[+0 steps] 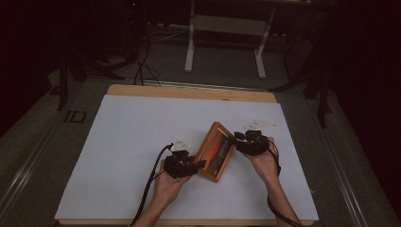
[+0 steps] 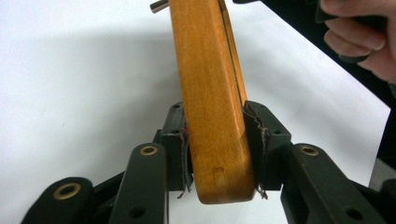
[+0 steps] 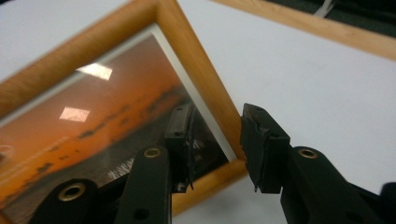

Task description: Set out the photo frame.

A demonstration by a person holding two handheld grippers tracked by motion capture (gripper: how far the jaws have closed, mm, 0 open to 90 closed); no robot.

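Note:
A wooden picture frame (image 1: 216, 151) with an orange sunset photo is held tilted above the white sheet (image 1: 142, 132). My left gripper (image 1: 201, 164) is shut on its lower end; in the left gripper view both pads (image 2: 254, 135) press on the frame's wooden edge (image 2: 212, 93). My right gripper (image 1: 238, 138) is at the frame's upper right side. In the right gripper view its jaws (image 3: 217, 140) straddle the frame's wooden side (image 3: 196, 60) near a corner, with a gap on both sides, so it is open. The glass reflects ceiling lights.
The white sheet covers a wooden table whose far edge (image 1: 189, 92) shows bare. A white desk base (image 1: 224, 23) and cables (image 1: 142, 66) stand on the dark floor behind. The hand holding the right gripper (image 2: 359, 42) is at the top right of the left gripper view.

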